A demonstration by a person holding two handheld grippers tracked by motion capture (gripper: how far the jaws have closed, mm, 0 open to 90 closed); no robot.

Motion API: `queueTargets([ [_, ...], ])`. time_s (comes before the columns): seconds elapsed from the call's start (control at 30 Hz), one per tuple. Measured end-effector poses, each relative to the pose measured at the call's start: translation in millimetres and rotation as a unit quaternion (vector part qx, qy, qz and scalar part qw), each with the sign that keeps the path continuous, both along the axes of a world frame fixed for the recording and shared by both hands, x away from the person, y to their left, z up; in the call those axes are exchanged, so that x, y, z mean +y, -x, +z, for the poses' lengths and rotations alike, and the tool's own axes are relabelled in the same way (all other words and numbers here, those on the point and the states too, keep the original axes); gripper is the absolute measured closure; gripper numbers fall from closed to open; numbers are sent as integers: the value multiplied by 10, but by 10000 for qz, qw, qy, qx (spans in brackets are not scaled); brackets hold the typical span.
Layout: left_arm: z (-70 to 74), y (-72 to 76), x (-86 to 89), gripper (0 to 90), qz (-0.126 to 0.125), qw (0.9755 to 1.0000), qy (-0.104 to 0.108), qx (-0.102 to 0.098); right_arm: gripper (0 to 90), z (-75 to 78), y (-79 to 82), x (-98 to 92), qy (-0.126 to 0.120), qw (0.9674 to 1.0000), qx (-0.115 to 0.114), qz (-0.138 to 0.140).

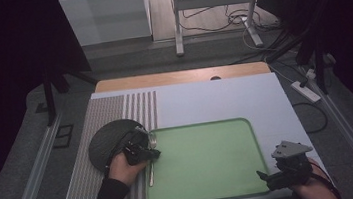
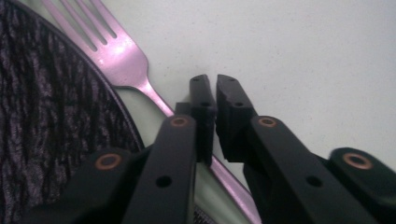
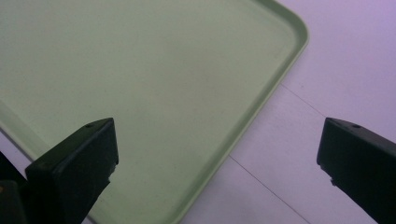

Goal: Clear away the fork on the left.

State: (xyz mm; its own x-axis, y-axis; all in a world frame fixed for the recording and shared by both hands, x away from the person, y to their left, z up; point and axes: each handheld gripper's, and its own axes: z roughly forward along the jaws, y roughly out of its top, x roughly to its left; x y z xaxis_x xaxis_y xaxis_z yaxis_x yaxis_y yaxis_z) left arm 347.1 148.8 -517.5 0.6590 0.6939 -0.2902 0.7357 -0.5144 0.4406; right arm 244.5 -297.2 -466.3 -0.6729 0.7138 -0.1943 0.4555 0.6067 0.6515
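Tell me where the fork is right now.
In the high view the fork lies along the green tray's left edge, beside the dark round mat, with the left gripper closed on its handle.

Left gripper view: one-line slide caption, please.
Left gripper jaws closed on a metal fork handle, beside a dark woven mat, above the pale green tray.

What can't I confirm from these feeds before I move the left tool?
- Fork handle: in the left gripper view, the left tool covers it, so actual contact with the nearly closed jaws is unclear.
- Fork tines: cut off by that view's top edge.
- Fork's rest: in the high view, too small to tell whether it touches the green tray rim or the dark round mat.
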Motion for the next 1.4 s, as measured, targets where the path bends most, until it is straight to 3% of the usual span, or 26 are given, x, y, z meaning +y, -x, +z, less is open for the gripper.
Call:
queueTargets([
  [0.3,94,67,-71,627,-266,9988,50,-415,0,0,1,-2,-11,10000,-7,-1],
  [0.57,149,88,-24,406,-214,9968,267,-717,0,0,2,-1,-4,10000,-1,6],
  [0.9,184,104,44,224,-31,9950,477,-880,0,0,2,0,-3,10000,0,11],
  [1.17,230,133,147,116,-23,9932,657,-960,0,0,3,-1,-5,10000,-3,11],
  [1.33,253,146,214,81,50,9929,858,-820,0,0,2,0,-2,10000,-2,8],
  [1.4,263,156,226,72,-8,9929,824,-853,0,0,2,0,-2,10000,-1,6],
])
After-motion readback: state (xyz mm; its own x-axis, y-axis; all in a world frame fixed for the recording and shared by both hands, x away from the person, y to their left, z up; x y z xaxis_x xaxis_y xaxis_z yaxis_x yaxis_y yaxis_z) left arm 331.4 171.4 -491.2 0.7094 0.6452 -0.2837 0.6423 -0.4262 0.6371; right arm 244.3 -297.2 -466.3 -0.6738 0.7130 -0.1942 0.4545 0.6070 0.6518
